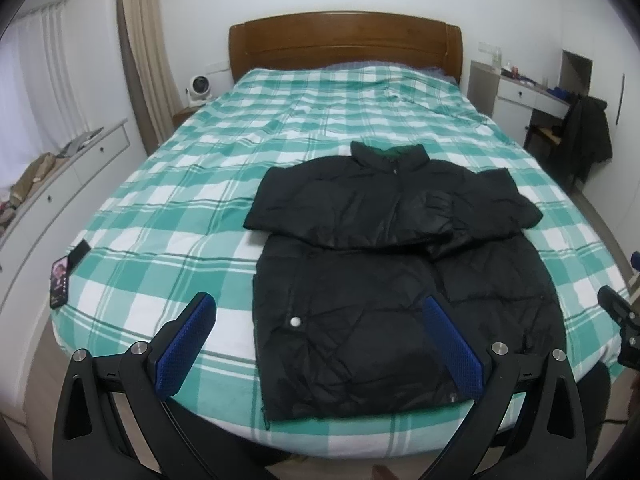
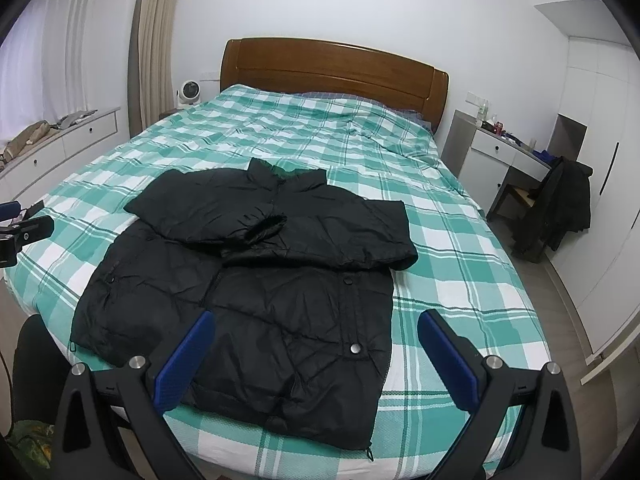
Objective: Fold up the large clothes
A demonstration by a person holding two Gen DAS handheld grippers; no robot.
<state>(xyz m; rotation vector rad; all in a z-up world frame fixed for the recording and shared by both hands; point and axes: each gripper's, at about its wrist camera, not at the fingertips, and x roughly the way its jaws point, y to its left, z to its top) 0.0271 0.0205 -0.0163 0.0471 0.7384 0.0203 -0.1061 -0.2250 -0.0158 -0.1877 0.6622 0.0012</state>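
- On the bed (image 1: 160, 208), near its foot edge, the jacket (image 1: 400, 280) lay flat on its back with the collar pointing at the headboard (image 1: 344, 40).
- Both sleeves (image 2: 224, 208) were already folded in across the chest, one overlapping the other, so you were partway through the fold.
- By my reading, the step in hand was the lengthwise fold: bringing the hem (image 2: 280, 412) up toward the collar (image 1: 390, 152), or the sides inward.
- Your left gripper (image 1: 320, 344) was spread wide and held nothing; it hovered above the foot of the bed, clear of the fabric.
- From that view, its right finger overlapped the jacket's lower part and its left finger sat over bare cover, so the jacket's left edge fell between them.
- Your right gripper (image 2: 316, 360) was equally wide and empty, also hovering short of the cloth.
- From its view, the jacket's lower right part, with its snap (image 2: 354, 348), lay between the fingers.
- The next move likely called for you to lower each gripper to a hem corner and pinch through the puffy layers.
- A shallow pinch could have slipped off the slick shell, I judged, so a deep bite would have served you better.
- A phone (image 1: 60, 280) lay at the bed's left edge, well apart from the jacket.
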